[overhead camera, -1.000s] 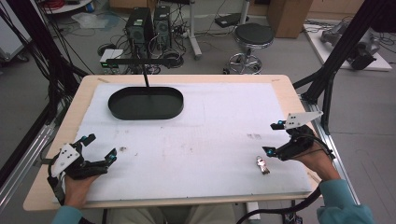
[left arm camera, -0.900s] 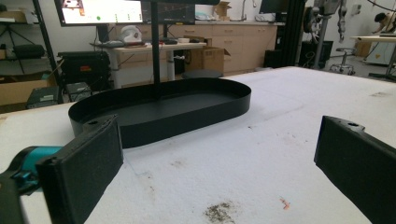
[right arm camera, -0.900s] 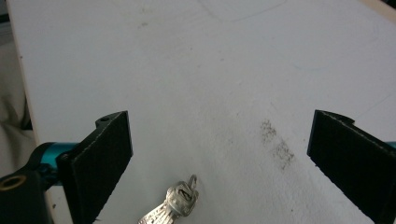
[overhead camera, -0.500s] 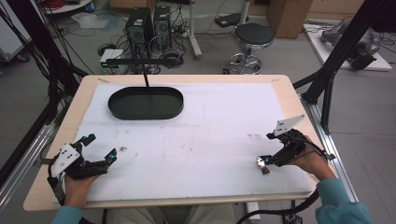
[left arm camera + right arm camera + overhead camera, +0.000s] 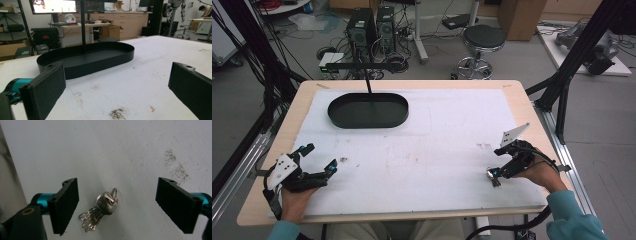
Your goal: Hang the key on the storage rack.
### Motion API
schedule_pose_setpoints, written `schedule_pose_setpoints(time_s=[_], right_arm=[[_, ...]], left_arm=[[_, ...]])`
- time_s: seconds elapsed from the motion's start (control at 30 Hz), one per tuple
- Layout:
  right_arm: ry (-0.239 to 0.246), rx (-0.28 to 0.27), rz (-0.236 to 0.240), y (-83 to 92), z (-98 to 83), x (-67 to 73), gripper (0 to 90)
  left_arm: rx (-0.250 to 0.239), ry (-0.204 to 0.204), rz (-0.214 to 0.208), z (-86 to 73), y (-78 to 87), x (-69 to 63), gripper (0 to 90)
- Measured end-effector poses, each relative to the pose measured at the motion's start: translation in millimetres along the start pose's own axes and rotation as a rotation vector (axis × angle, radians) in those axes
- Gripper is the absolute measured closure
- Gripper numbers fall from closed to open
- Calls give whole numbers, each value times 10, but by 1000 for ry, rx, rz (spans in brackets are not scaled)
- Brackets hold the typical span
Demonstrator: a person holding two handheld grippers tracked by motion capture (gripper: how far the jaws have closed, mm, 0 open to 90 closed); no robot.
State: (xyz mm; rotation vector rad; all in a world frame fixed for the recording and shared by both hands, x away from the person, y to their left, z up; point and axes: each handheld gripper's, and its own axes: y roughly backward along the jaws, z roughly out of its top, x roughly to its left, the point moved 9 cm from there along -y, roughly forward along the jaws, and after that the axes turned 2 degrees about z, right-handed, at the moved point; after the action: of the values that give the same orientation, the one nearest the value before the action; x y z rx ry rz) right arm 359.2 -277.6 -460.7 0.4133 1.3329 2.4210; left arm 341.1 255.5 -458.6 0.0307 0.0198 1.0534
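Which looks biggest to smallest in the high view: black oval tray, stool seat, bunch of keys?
1. black oval tray
2. stool seat, though it stands farther from the camera, on the floor beyond the table
3. bunch of keys, by the right gripper

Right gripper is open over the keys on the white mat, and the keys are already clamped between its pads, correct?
Not clamped. The right gripper view shows the right gripper open, its jaws wide apart on either side of the keys, which lie loose on the white mat touching neither pad. The rest is right.
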Motion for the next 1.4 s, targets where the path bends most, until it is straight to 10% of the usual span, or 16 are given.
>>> schedule_pose_setpoints(time_s=[0.57,1.4], right_arm=[[-103,97,42,-93,-65,-8,543],[-139,196,50,-165,-55,-20,698]], left_arm=[[5,-2,2,-3,-2,-1,17],[6,0,3,-3,-4,2,17]])
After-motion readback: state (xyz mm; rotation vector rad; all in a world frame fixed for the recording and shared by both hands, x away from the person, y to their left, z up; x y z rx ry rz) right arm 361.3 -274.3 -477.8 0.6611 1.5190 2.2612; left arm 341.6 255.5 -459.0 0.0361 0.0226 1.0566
